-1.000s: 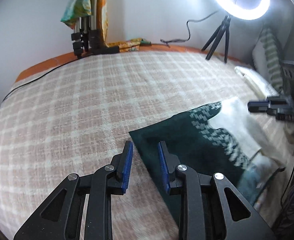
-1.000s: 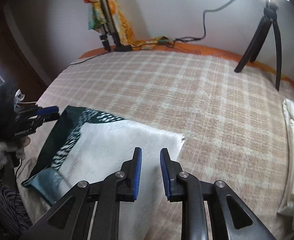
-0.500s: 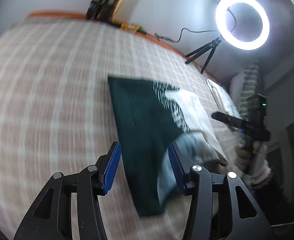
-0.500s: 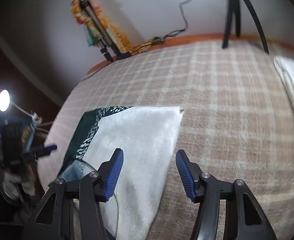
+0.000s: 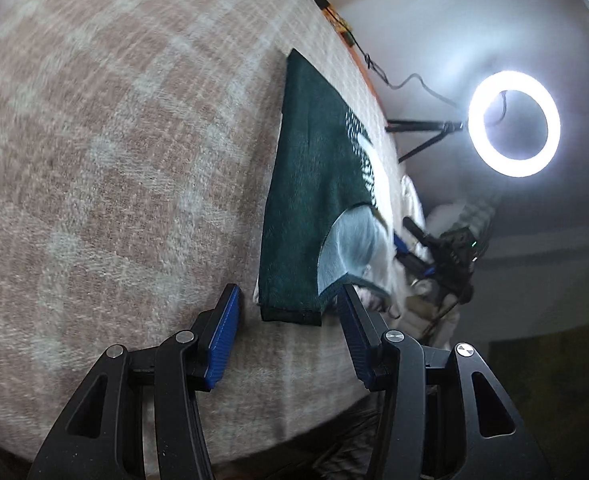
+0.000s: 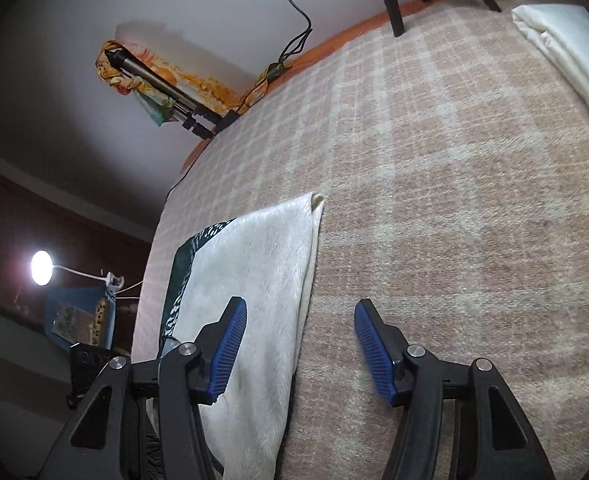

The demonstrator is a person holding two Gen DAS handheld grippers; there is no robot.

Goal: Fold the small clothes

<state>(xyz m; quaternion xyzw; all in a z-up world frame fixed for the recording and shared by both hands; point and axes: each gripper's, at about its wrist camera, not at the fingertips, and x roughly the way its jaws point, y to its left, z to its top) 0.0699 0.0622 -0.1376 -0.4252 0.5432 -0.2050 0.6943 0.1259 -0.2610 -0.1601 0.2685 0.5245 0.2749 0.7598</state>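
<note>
Change: since the earlier frame, both your grippers have rolled, dropped toward the bed and spread their jaws.
Left gripper (image 5: 288, 322): jaws apart, gripping nothing; the dark green corner of the garment (image 5: 310, 208) sits between the tips, untouched.
Right gripper (image 6: 300, 344): jaws apart, empty; the garment's white side edge (image 6: 262, 280) lies between them.
Garment: flat on the checked blanket (image 6: 454, 200), near the bed's edge.
Nearby: 1 ring light (image 5: 513, 123); white folded cloth (image 6: 566, 48), well apart.
Risk: if you close low, you may pinch blanket along with cloth; uneven grips would skew the fold.
</note>
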